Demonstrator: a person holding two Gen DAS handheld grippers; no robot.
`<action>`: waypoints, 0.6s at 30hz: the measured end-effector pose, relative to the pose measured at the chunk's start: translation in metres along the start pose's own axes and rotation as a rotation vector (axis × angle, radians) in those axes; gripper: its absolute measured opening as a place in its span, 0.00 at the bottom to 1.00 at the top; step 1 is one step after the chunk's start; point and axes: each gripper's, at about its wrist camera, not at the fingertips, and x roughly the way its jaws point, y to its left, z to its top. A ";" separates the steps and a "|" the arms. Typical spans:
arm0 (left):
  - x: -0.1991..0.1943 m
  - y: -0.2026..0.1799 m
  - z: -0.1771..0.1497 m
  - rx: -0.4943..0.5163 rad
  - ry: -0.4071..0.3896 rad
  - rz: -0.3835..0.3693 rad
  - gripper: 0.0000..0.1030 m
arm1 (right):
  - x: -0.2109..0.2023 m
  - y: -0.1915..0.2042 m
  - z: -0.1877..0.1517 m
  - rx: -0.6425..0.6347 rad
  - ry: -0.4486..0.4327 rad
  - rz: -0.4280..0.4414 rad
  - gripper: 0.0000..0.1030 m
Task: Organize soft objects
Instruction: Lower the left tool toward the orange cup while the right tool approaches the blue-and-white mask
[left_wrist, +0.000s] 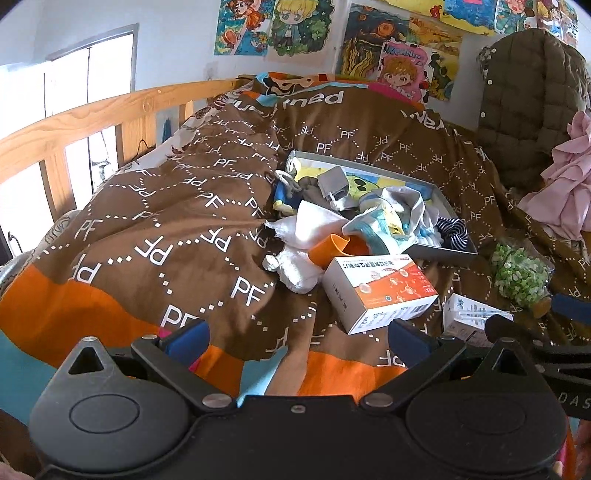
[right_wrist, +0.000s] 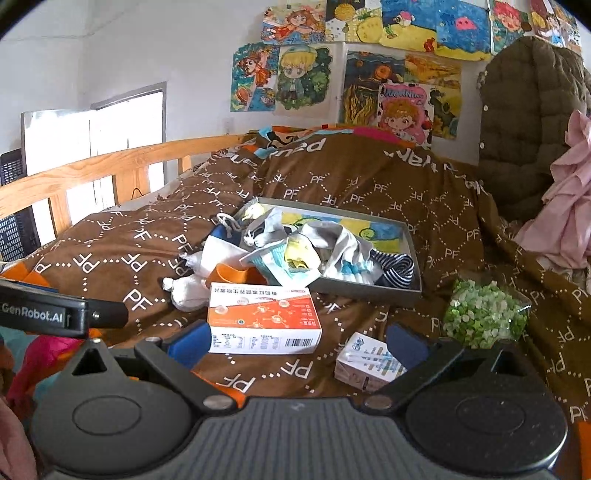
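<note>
Right now both grippers hang low over the near edge of the bed (left_wrist: 147, 206), neither touching anything. Left gripper (left_wrist: 295, 339): fingers spread wide, nothing between them, aimed at the pile. Right gripper (right_wrist: 295, 343): also spread, empty, with the orange-and-white box (right_wrist: 262, 321) lying ahead between its fingers but not clamped.

Left to right across the bed: wooden rail (right_wrist: 92, 166) along the far-left edge, then bare brown blanket. Mid-bed sits a white cloth bundle (left_wrist: 295, 266), knotted, touching an orange cup (left_wrist: 332, 247) tipped on its side. Behind them is the grey tray (right_wrist: 369, 291), the likely sorting bin, since socks and small cloths (right_wrist: 332, 251) are heaped in it and spill over its near-left corner. A striped sock (right_wrist: 395, 266) lies in the tray's near-right corner. Just in front of the tray is the orange-and-white box, then a small white carton (right_wrist: 365, 362), both rigid, probably distractors. A bag of green bits (right_wrist: 484, 314) sits right of the tray. At the far right edge are a pink garment (right_wrist: 569, 206) and a quilted jacket (right_wrist: 532, 110).

My guess is that the task is barely begun; the white bundle outside the tray is the closest soft target.
</note>
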 end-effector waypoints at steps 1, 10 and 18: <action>0.001 0.000 0.001 0.003 0.002 -0.001 0.99 | 0.000 0.000 0.000 -0.002 -0.004 0.000 1.00; 0.013 -0.006 0.021 0.160 -0.001 -0.023 0.99 | 0.007 0.001 0.003 -0.004 -0.019 -0.001 1.00; 0.047 0.005 0.045 0.320 -0.027 -0.104 0.99 | 0.020 -0.006 0.006 0.023 -0.021 -0.020 1.00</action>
